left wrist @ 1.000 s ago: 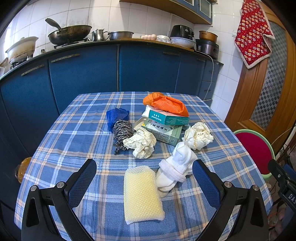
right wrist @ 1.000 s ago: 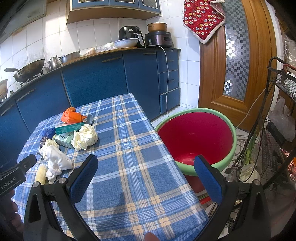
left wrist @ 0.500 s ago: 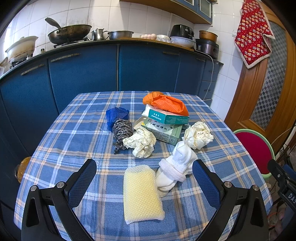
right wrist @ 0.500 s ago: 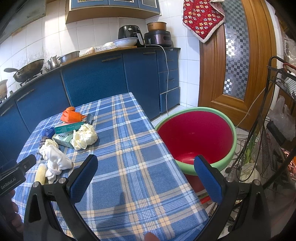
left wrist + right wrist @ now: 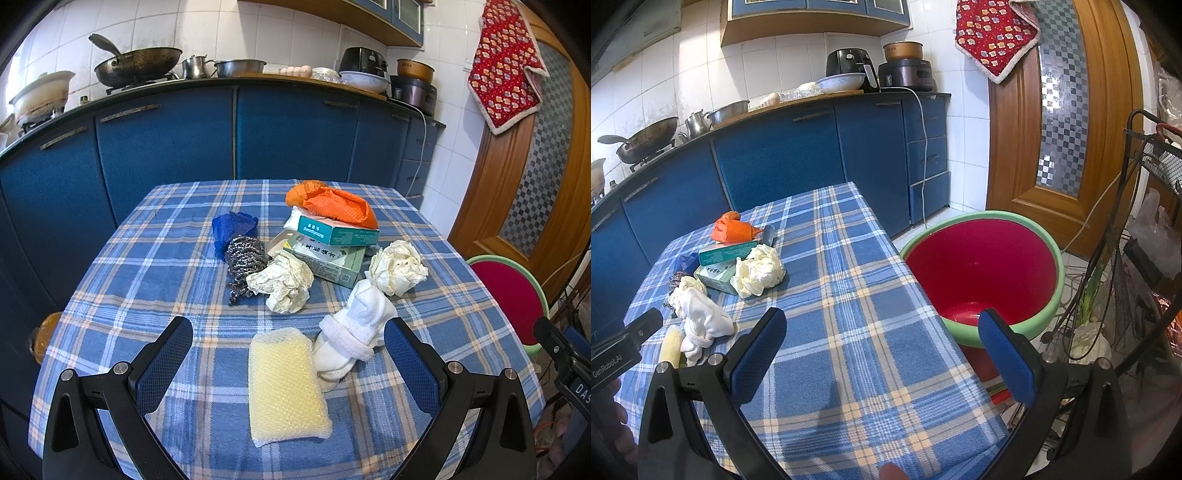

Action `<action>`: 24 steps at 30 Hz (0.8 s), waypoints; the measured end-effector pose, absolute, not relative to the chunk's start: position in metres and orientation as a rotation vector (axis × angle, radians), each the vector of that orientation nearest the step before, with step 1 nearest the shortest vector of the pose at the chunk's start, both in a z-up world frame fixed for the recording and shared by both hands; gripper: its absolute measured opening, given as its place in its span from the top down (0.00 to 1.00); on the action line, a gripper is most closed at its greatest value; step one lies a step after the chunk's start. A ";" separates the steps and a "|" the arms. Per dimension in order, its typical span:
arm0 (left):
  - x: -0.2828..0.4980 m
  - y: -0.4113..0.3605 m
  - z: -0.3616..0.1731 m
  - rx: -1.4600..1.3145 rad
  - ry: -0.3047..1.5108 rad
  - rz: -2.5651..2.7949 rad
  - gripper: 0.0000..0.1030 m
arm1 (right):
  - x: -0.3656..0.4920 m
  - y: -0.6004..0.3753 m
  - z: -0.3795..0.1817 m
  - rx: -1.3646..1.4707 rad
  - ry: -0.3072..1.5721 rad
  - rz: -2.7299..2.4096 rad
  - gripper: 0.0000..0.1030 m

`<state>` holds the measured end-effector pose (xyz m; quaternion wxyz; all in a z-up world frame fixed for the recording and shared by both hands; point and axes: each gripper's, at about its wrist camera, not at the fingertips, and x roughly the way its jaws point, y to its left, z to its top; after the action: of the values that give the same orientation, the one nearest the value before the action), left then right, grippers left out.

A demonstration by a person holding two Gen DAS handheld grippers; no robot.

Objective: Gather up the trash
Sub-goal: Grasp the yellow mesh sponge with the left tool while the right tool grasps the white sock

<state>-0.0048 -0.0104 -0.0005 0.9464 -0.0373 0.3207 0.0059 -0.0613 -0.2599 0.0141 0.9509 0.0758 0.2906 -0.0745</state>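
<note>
On the blue plaid table (image 5: 140, 266) lie two crumpled paper balls (image 5: 282, 282) (image 5: 397, 266), two stacked teal boxes (image 5: 332, 247), an orange cloth (image 5: 332, 205), a blue cloth (image 5: 232, 227), a steel scourer (image 5: 243, 258), a white sock (image 5: 354, 332) and a yellow sponge (image 5: 284, 384). My left gripper (image 5: 288, 358) is open, its jaws either side of the sponge and sock. My right gripper (image 5: 882, 350) is open and empty over the table's right edge, beside a red basin (image 5: 982, 266) with a green rim. The right paper ball (image 5: 759, 273) shows there too.
Blue kitchen cabinets (image 5: 166, 147) with pans stand behind the table. A wooden door (image 5: 1063, 122) is at the right. A wire rack (image 5: 1145, 266) with bags stands right of the basin. The left gripper's body (image 5: 617, 354) shows at the right wrist view's left edge.
</note>
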 end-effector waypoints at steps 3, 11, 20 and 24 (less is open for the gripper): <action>-0.003 -0.005 -0.004 -0.081 0.661 0.035 0.00 | -0.060 -0.260 0.011 0.160 0.602 -0.149 0.01; 0.007 0.014 -0.014 -0.111 0.704 0.062 0.00 | -0.052 -0.257 0.005 0.158 0.628 -0.136 0.01; 0.012 0.012 -0.035 -0.102 0.796 0.008 0.14 | -0.047 -0.256 0.002 0.158 0.650 -0.133 0.01; 0.016 0.012 -0.046 -0.120 0.850 -0.019 0.27 | -0.047 -0.255 0.000 0.156 0.652 -0.131 0.01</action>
<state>0.0155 0.0117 -0.0460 0.9093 -0.0583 0.4120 -0.0091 -0.0465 -0.2553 0.0003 0.9423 0.0765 0.3196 -0.0642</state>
